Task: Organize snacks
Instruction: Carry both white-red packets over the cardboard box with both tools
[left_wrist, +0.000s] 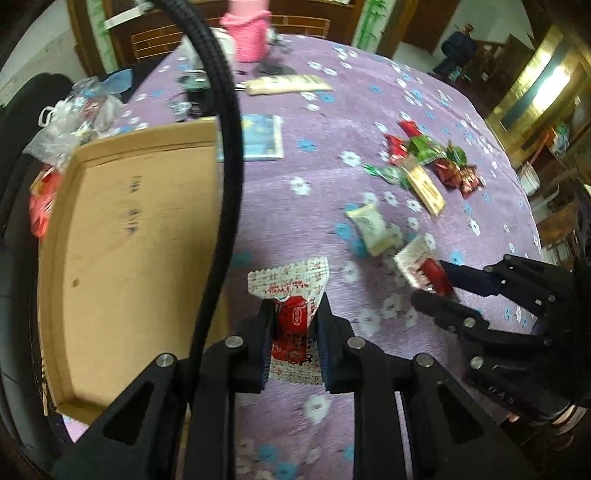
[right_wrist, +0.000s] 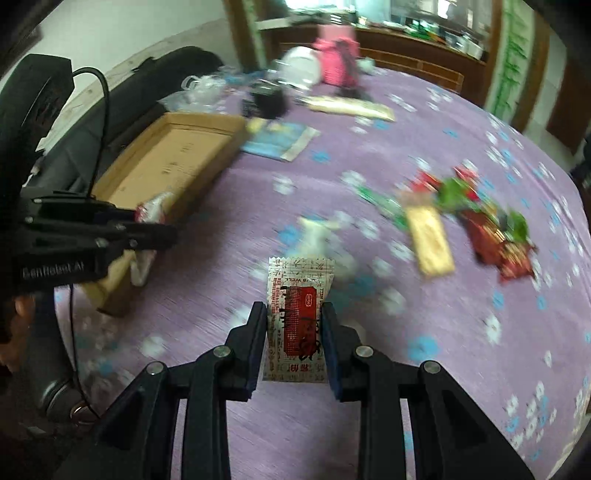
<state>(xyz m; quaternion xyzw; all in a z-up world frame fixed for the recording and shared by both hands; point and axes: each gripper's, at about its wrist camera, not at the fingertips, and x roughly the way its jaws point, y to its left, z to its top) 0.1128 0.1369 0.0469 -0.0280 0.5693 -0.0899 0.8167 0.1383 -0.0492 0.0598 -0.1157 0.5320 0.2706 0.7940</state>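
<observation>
Each claw is clamped on one snack packet, held above the table for transfer toward the cardboard tray. Left claw grips a red-and-white packet; right claw grips a matching packet, white with printed red label, crimped ends

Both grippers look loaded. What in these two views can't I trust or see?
- Left wrist view: a black cable crosses the shallow cardboard tray, hiding part of its right wall.
- Right wrist view: motion blur smears the red and green candy pile; no count possible.
- Both views: print on each red and white snack packet is unreadable.
</observation>
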